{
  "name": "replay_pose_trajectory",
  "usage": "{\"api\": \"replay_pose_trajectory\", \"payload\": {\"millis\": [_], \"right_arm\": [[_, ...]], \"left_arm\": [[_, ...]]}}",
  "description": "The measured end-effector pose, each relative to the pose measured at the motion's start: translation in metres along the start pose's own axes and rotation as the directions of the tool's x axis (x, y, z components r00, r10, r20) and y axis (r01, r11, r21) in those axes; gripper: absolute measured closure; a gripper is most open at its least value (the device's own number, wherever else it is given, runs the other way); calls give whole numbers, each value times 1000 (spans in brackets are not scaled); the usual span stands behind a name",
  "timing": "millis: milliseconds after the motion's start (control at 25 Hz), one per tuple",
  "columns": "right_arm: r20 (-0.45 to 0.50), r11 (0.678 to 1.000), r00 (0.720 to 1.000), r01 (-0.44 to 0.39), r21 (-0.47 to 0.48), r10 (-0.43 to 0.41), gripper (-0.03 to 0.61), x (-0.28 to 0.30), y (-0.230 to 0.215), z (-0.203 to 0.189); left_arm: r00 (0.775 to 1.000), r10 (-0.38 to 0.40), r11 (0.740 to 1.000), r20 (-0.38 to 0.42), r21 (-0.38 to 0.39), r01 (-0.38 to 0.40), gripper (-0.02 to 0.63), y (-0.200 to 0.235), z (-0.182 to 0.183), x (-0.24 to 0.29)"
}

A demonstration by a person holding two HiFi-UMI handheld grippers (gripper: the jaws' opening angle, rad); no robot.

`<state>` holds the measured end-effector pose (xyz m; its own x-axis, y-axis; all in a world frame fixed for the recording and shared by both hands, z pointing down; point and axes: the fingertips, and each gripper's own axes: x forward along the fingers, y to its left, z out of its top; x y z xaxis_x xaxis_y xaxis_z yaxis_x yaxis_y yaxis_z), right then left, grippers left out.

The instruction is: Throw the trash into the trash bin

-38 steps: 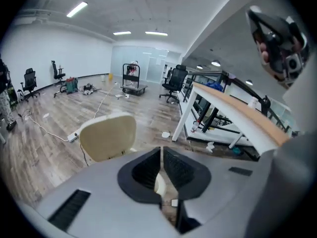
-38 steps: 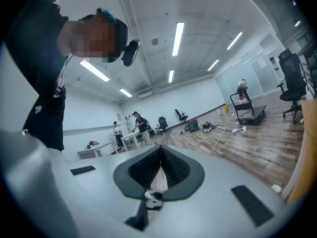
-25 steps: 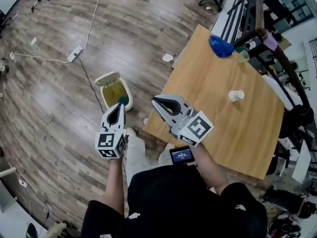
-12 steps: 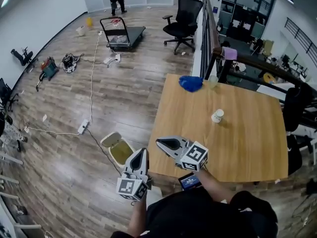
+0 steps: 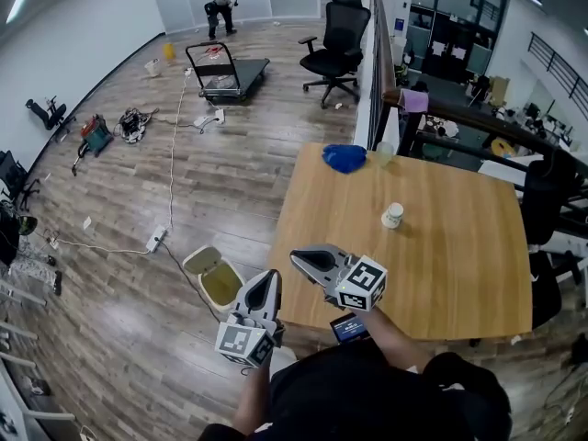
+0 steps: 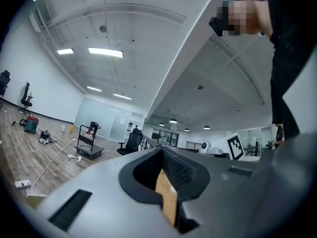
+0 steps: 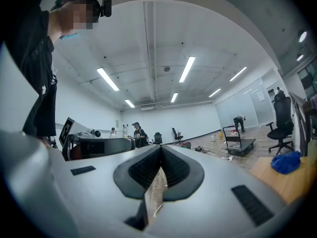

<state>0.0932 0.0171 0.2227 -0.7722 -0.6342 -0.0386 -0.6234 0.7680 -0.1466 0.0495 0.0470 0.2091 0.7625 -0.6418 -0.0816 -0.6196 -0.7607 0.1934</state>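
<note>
In the head view a small trash bin (image 5: 204, 263) with its lid up stands on the wood floor, left of the table (image 5: 459, 274). A blue crumpled thing (image 5: 344, 158) lies at the table's far edge, and also shows in the right gripper view (image 7: 286, 162). A small white cup-like item (image 5: 392, 215) sits mid-table. My left gripper (image 5: 269, 279) is shut and empty, just right of the bin and above the floor. My right gripper (image 5: 299, 259) hovers over the table's near corner, shut with nothing in it. Both gripper views (image 6: 162, 150) (image 7: 160, 150) show pads meeting, pointing level across the room.
A black office chair (image 5: 335, 35) and a flat cart (image 5: 225, 67) stand far back, with a bent-over person (image 5: 220, 7) beyond. A power strip (image 5: 154, 238) with a long cable lies on the floor left of the bin. A railing runs behind the table.
Both grippers have come up from pointing down at the bin to pointing level across the room. The head view lifted to take in the whole office. Jaws stayed shut.
</note>
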Motion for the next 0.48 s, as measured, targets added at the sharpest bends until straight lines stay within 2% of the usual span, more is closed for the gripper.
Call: {"api": "replay_pose_trajectory", "payload": {"millis": [160,480], "right_arm": [[32,1000,999,-12,-3,12,581,-1,-4,12],[34,1000,999,-15,-14,15,581,-5,-11,9]], "left_arm": [[1000,12,1000,-7,17,-12,606,0,5,6],[998,39,997,-38,69,-37,606,1,-3,17]]}}
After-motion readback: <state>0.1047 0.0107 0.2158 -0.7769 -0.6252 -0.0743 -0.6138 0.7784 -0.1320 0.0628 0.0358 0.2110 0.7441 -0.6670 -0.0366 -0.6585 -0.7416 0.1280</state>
